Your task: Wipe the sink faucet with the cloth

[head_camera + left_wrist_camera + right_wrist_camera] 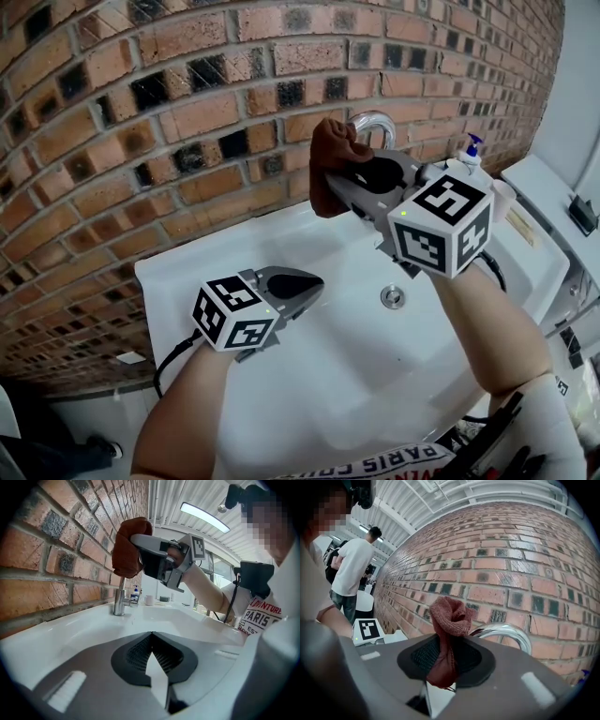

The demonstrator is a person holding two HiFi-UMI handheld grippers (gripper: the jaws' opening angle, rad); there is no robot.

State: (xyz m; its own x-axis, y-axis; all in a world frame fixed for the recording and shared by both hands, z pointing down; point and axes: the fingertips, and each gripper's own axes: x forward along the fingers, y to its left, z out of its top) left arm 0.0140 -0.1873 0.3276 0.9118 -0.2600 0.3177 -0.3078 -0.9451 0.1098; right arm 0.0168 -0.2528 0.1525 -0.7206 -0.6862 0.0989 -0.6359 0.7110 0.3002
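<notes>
Gripping a rust-brown knitted cloth (449, 616) in the right gripper (444, 663), with the jaws pressing together on the fabric and the bunched top poking out past the tips. Holding that cloth (330, 159) high against the arch of the curved chrome sink faucet (373, 122), at the faucet's 9 o'clock in the head view; touching or only just beside, impossible to tell.

Holding the left gripper (292, 286) low over the glossy white ceramic sink basin (319, 394), at about 8 o'clock from the round metal drain (393, 297). Keeping its jaws together, tips meeting, with nothing between them.

Facing a wall of red and dark brick (141, 112) running along the basin's 12 o'clock edge, directly behind the faucet. Standing near the basin's 2 o'clock corner, a white pump bottle with a blue top (472, 150) and, just beside it, a white cup (503, 199).

Showing overhead, in the left gripper view, a ribbed white ceiling carrying a long lit lamp (204, 516). Standing at 9 o'clock in the right gripper view, well apart from the sink, a person in a white T-shirt (350, 569), back turned.
</notes>
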